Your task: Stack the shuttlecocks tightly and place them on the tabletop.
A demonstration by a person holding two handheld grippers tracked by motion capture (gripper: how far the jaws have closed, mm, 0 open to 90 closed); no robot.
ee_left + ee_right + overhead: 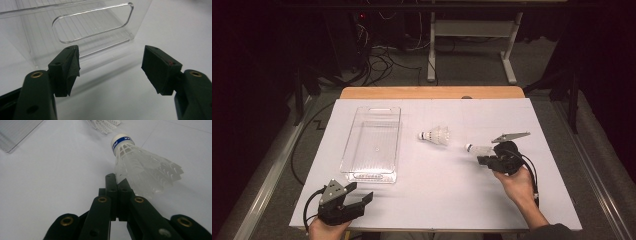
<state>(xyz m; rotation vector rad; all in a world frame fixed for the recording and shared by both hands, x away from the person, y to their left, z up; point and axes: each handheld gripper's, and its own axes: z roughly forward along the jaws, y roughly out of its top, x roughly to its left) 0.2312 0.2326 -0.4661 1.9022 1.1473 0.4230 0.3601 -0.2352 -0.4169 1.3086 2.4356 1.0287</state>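
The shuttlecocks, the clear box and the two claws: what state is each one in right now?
Near shuttlecock: lying on its side, skirt edge pinched by the right claw.
Far shuttlecock: lying on its side, untouched.
Clear box: upright, open-topped, nothing in it.
Left claw: open, holding nothing, facing the box's handle end.
Right claw: shut.

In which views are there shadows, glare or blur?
High view: dim surroundings, bright white table sheet. Left gripper view: soft shadow beneath the clear plastic bin, near black fingers slightly blurred. Right gripper view: white plastic shuttlecock sharp, its skirt edge overexposed.
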